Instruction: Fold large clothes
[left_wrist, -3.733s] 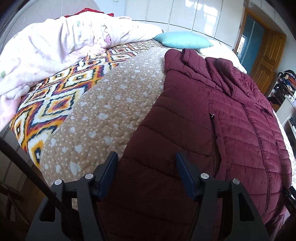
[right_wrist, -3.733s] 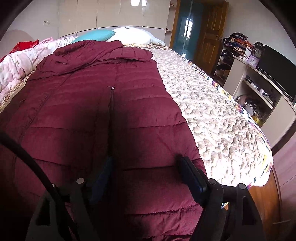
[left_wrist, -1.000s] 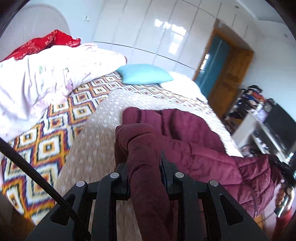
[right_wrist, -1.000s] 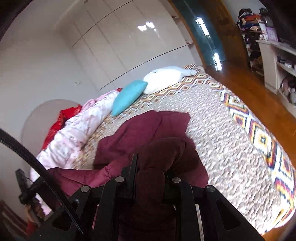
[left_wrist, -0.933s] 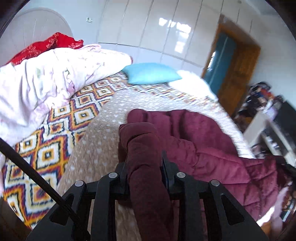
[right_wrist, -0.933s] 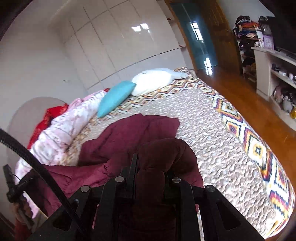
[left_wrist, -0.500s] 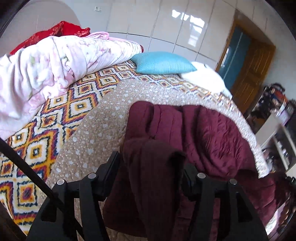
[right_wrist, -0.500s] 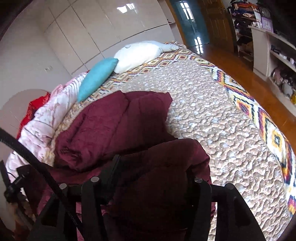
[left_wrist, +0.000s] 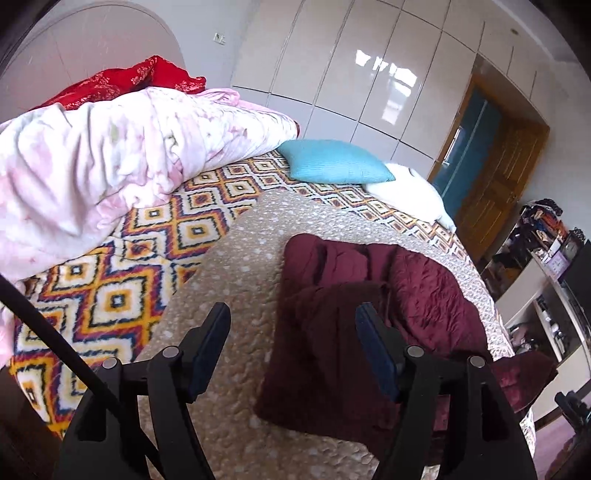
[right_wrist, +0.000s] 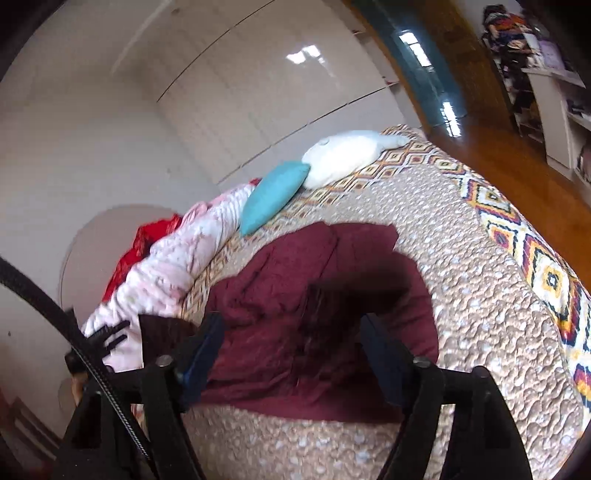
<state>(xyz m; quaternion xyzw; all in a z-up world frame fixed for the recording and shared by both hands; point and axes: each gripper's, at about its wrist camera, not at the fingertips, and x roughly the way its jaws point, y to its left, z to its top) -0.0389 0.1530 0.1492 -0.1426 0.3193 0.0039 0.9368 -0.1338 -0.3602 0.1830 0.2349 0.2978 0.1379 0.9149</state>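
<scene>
A dark maroon quilted jacket (left_wrist: 369, 317) lies on the bed, its lower half folded up over its upper half; it also shows in the right wrist view (right_wrist: 317, 314). My left gripper (left_wrist: 293, 321) is open and empty, raised above the jacket's left edge. My right gripper (right_wrist: 291, 332) is open and empty, raised above the jacket's folded part. The other gripper shows at the left edge of the right wrist view (right_wrist: 96, 343).
The bed has a beige quilted cover (left_wrist: 236, 280) over a diamond-patterned blanket (left_wrist: 110, 288). A pink duvet (left_wrist: 92, 177), a red cloth (left_wrist: 122, 81), a teal pillow (left_wrist: 332, 166) and a white pillow (left_wrist: 410, 192) lie at the far side. Shelves (left_wrist: 546, 280) stand right.
Both grippers were shut on the jacket's hem a second ago, carried it up over the collar end, opened and let it drop. They have since risen clear of the folded jacket.
</scene>
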